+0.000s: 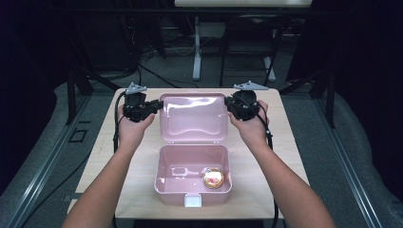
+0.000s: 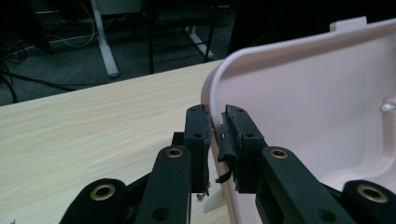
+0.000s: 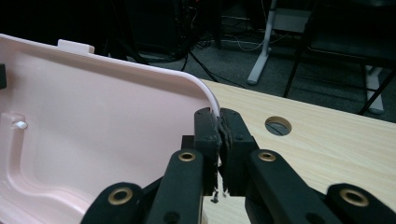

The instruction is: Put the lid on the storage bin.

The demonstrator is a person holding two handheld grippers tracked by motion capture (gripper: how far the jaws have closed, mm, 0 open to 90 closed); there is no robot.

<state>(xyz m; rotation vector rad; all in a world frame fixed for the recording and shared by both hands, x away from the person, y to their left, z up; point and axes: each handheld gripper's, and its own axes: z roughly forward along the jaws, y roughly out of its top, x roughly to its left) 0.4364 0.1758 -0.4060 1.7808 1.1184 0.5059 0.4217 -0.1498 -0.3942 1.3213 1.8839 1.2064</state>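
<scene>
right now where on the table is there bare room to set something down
Bare wood lies left of the pink box, below the left gripper, and right of the box, below the right gripper. The middle is crowded: the open lid and the box, with a gold round thing inside.

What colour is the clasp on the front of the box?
White, clearest in the high view: clasp on the pink box.

Dim room – grey floor, loose cables, white desk leg, light wooden table.
</scene>
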